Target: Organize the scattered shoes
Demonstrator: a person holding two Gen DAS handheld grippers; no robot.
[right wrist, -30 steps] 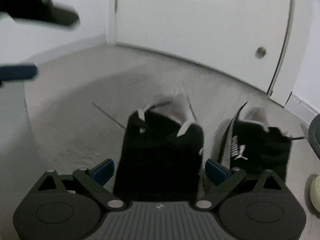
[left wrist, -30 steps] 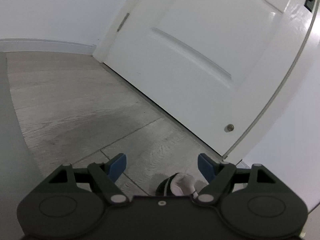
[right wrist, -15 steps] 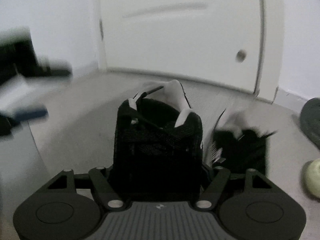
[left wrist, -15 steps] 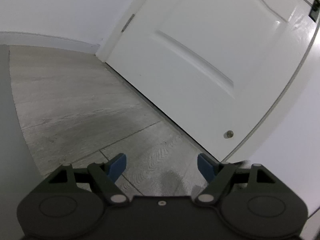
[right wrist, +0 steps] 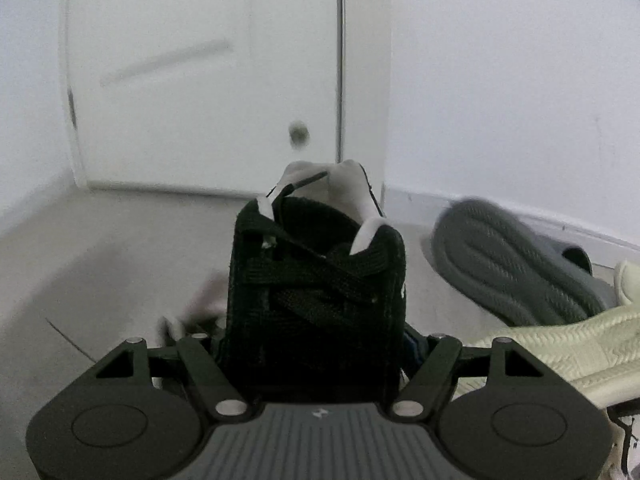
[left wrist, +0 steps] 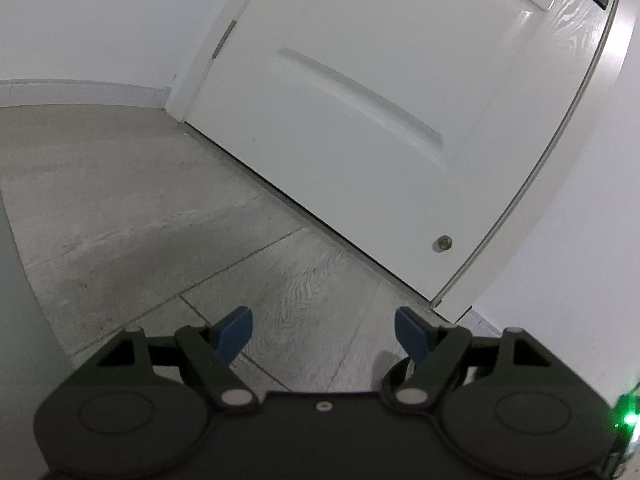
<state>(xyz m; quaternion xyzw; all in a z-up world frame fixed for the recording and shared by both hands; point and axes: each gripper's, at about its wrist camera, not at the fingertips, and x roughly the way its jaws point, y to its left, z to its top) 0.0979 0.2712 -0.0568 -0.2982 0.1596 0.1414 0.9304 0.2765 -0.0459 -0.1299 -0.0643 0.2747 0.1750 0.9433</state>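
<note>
My right gripper (right wrist: 314, 344) pinches a black shoe (right wrist: 316, 280). Its jaws closed in on the shoe within the last second, and the shoe now fills the gap from one side to the other, heel end toward me. The black laces cross its upper, and its white lining and tongue stick up at the far end. The shoe hangs clear of the floor (right wrist: 100, 248), raised in front of the white door (right wrist: 200, 80) and the small round doorstop (right wrist: 298, 133) low on it. To the right of the shoe, near the wall, a grey slipper (right wrist: 516, 272) lies tipped with its ribbed sole facing me. A pale yellow-green shoe (right wrist: 560, 344) lies just in front of it, touching or overlapping it. Low at the left of the held shoe there is a blurred pale shape that I cannot make out.

My left gripper (left wrist: 323, 332) is spread wide, blue pads apart, with nothing between them but bare wood-grain floor (left wrist: 120, 220). Beyond it stands the same white door (left wrist: 380, 100), with the doorstop (left wrist: 443, 243) near its lower corner.
</note>
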